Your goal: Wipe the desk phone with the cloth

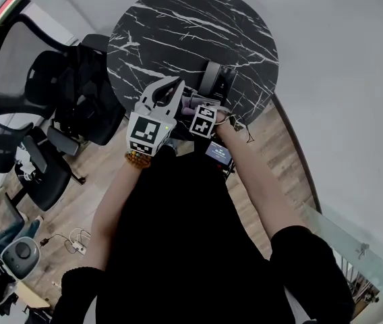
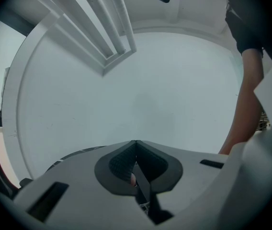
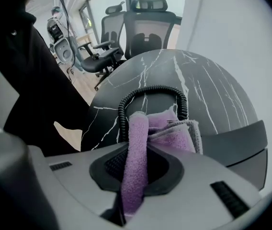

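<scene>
The dark desk phone (image 1: 217, 79) stands on a round black marble table (image 1: 178, 25). My right gripper (image 3: 135, 128) is shut on a purple cloth (image 3: 136, 147) that bunches against the phone's grey body (image 3: 241, 143), under the arch of the coiled black cord (image 3: 150, 91). In the head view the cloth (image 1: 190, 103) shows just ahead of the right gripper (image 1: 201, 110). My left gripper (image 1: 177, 83) hovers over the table's near edge, left of the phone. Its jaws (image 2: 136, 143) are shut and tilted up at a bare white wall.
Black office chairs (image 1: 63, 100) crowd the table's left side on a wooden floor (image 1: 90, 174). More chairs (image 3: 145, 28) stand beyond the table. A white wall curves round the right, with a glass panel (image 1: 353, 241) low on the right.
</scene>
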Available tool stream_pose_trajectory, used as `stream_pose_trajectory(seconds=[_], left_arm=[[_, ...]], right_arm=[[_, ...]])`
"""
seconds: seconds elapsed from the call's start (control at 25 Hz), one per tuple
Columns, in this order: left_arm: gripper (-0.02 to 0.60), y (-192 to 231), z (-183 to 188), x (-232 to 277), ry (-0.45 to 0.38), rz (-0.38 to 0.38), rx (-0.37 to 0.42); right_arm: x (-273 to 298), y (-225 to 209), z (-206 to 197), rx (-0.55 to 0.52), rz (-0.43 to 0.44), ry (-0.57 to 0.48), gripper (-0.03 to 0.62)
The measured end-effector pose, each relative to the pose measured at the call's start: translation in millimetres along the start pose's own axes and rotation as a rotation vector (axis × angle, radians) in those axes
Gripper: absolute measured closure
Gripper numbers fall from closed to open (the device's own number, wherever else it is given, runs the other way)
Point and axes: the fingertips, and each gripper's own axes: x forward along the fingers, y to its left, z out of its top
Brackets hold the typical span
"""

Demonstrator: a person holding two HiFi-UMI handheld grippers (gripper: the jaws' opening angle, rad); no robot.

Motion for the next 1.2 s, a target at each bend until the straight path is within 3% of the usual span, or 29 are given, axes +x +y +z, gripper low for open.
stream_pose_trajectory(seconds=[0.28, 0.44, 0.64, 0.8, 0.92, 1.04, 1.12, 1.2], left_arm=[[0.569, 0, -1, -3, -0.003, 0.009, -0.005], [0.569, 0, 0, -4, -0.013, 0.006, -0.01], [0.569, -5, 2, 1, -0.019, -0.006, -0.01], [0.569, -8, 4, 3, -0.025, -0.014, -0.007], [0.569, -8, 5, 4, -0.024, -0.013, -0.008], [0.568, -9, 5, 4, -0.023, -0.011, -0.008], [0.569, -12, 3, 6, -0.019, -0.015, -0.007], [0.568, -15, -1, 8, -0.009, -0.022, -0.006]], right_arm=[[-7, 2, 2, -0.052, -0.039, -0.017, 0.536], [-35, -7, 16, -0.04, -0.044, -0.114, 0.536], [-91, -52, 26, -0.008, -0.072, -0.265, 0.536], [-129, -100, 23, 0.103, -0.093, -0.349, 0.536], [-163, -150, 19, 0.182, -0.225, -0.42, 0.536], [-212, -198, 13, 0.203, -0.515, -0.459, 0.536], [-234, -218, 7, 0.173, -0.686, -0.437, 0.536], [-233, -224, 0, 0.128, -0.77, -0.386, 0.536]])
